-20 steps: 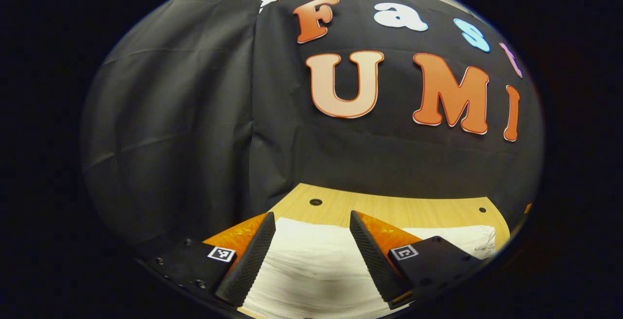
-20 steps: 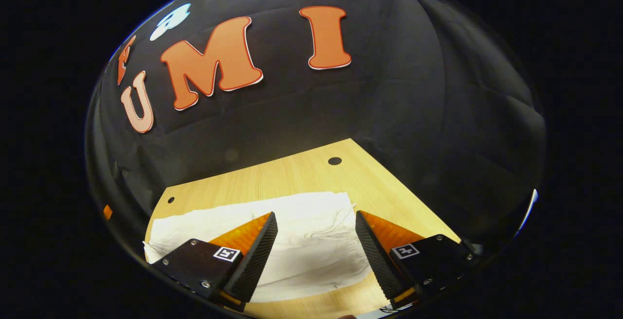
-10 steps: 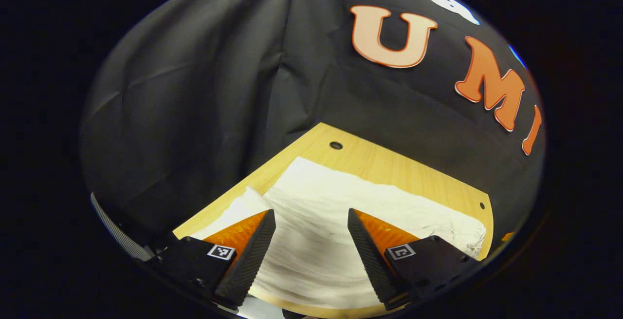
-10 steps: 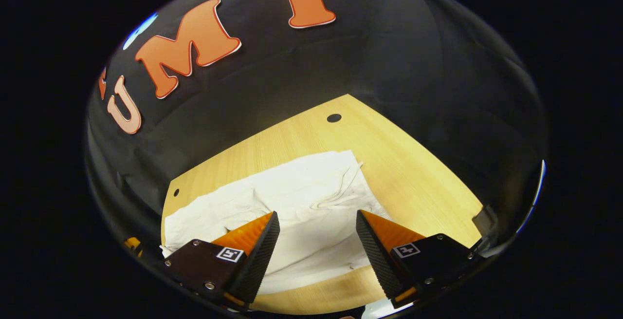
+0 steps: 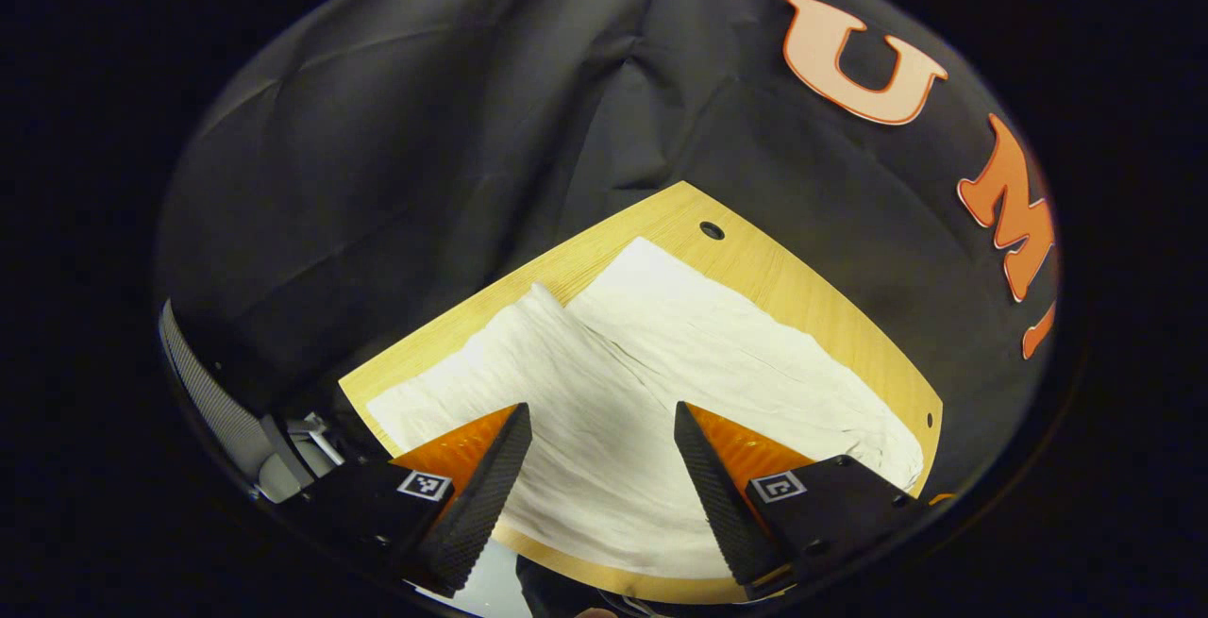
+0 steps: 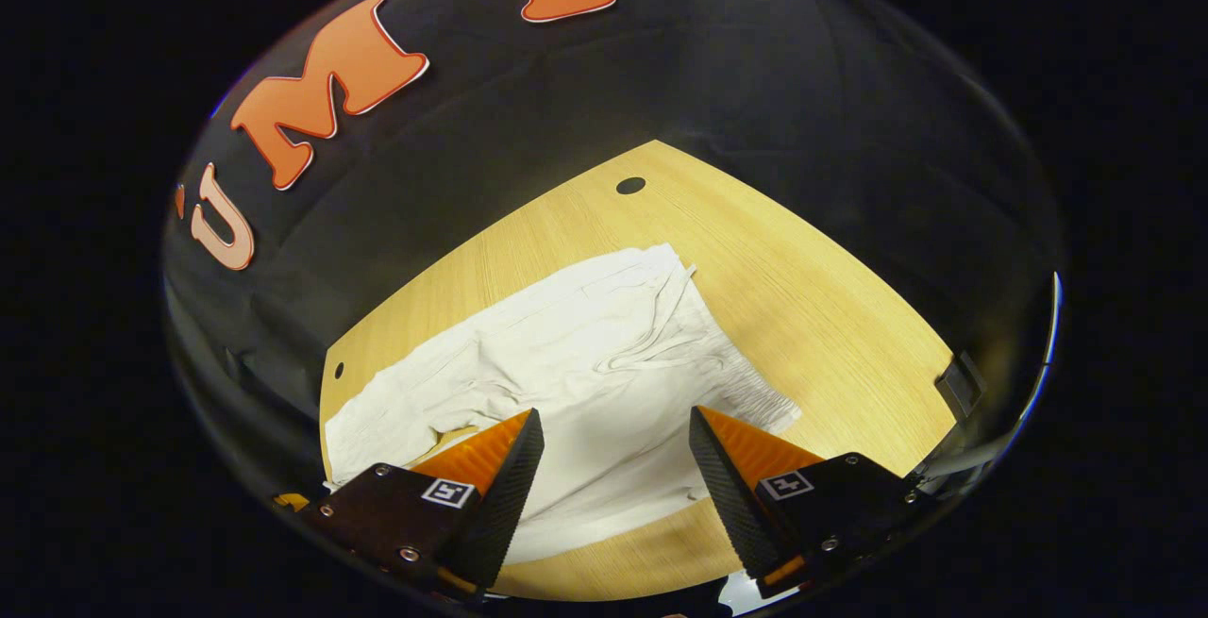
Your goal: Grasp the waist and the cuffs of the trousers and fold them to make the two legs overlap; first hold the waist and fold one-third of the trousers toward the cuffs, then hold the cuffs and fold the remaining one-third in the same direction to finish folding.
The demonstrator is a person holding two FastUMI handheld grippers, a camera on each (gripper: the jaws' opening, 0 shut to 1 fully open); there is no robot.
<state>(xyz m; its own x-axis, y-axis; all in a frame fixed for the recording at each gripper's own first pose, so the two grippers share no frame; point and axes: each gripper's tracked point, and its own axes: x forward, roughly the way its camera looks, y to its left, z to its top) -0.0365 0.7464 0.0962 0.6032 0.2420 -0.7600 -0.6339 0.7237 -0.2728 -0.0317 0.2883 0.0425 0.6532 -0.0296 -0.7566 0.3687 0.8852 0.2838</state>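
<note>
White trousers lie spread flat on a wooden table. In the left gripper view I look down on the leg end, with the cuffs toward the table's left corner. My left gripper hangs open above the cloth, holding nothing. In the right gripper view the trousers show their waistband with a drawstring at the right end. My right gripper is open above the waist part, with nothing between its fingers.
The table has small dark holes near its corners. The black cloth wall closes in the far sides. Bare wood lies to the right of the waistband. A small dark fitting sits at the table's right edge.
Both grippers have risen and tilted downward, so more of the table and trousers shows in each view. Both stay open.
</note>
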